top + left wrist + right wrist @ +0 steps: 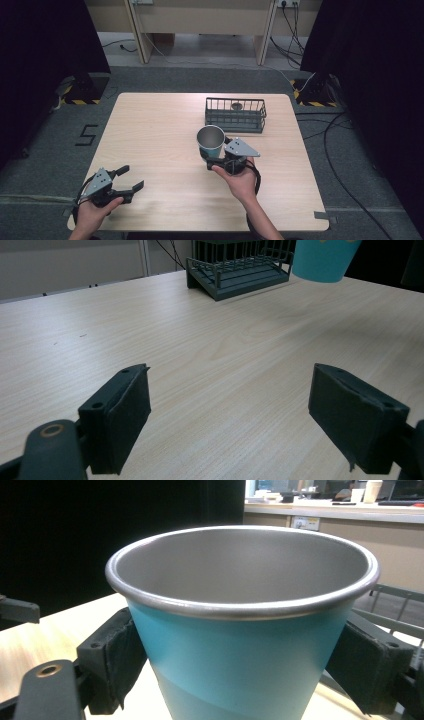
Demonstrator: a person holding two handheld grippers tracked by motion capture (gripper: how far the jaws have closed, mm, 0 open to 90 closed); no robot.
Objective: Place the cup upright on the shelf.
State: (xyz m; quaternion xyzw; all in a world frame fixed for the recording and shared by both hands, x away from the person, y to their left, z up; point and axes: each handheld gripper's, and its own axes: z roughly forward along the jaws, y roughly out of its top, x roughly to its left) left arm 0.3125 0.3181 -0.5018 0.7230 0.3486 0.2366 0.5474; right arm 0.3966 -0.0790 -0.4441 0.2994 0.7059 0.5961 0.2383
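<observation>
Right gripper [216, 159] clamps our upright cup [210, 140], just short of the basket [235, 115]; left gripper [131, 180] idles spread wide, far off.

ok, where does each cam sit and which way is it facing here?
High view: above the person's side, looking forward and down on the table; both forearms, left gripper, right gripper.
Left gripper view: low over the table, facing the wire basket; own jaws apart.
Right gripper view: behind the cup; own jaws clamp its sides.
Shared: all three show cup and basket.
</observation>
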